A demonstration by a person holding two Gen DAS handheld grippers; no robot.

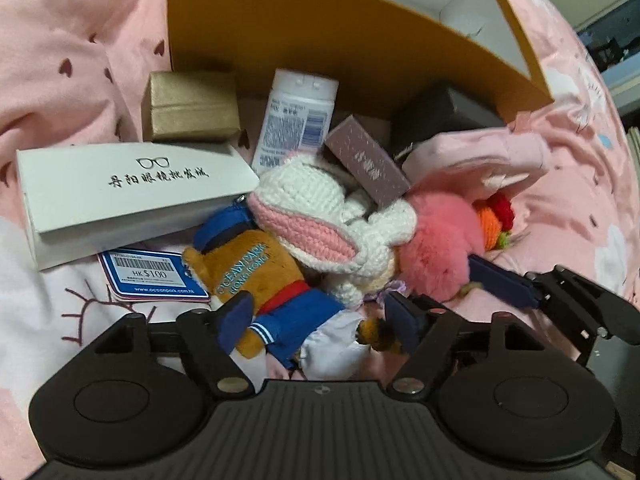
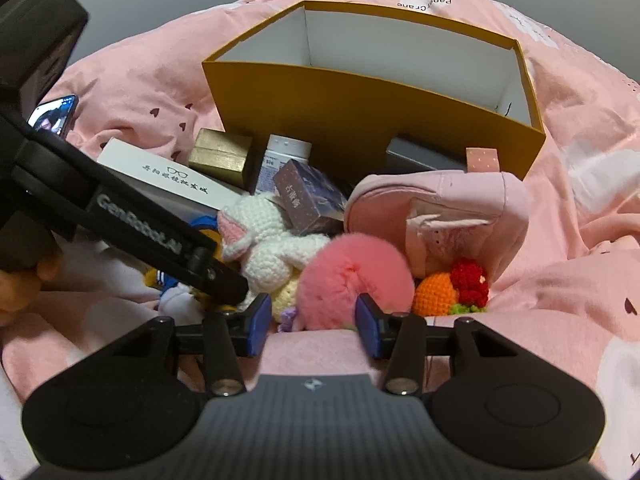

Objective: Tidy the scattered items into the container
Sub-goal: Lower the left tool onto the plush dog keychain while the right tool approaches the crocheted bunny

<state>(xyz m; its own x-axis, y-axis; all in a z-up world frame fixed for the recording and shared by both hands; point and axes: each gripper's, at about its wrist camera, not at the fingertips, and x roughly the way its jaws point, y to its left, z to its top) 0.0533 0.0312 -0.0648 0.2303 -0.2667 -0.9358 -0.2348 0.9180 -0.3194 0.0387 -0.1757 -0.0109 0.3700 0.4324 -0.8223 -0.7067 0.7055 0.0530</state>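
So the orange box (image 2: 376, 120) sits open and looks empty at the back of the pink bed cover (image 2: 580, 160), and the whole pile of stuff is heaped right against its near wall, none of it inside yet.

Left gripper (image 1: 316, 312) has its jaws spread as wide as they go, straddling the brown plush toy in the sailor suit (image 1: 260, 280). One finger sits at the toy's side, the other is off near its tail end, neither pad pressing. So it's released, nothing held. Right gripper (image 2: 314, 320) is about half open, jaws either side of the near edge of the pink pompom (image 2: 352, 276). I can't see the pads squeezing the fluff, so I'd call it open too.

If I were doing this, I'd settle the left jaws down around the plush's body, not the blue hat or a leg, since it's floppy and will dangle. Watch the price tag (image 1: 152, 276) beside it and the crochet bunny (image 1: 320, 216) lying across its top, which might drag along. Lift straight up first, then over the box wall.

For the pompom, go deeper before closing. Fluff compresses a lot, so a shallow pinch probably slips. Also the two grippers are close together here, so move one at a time.
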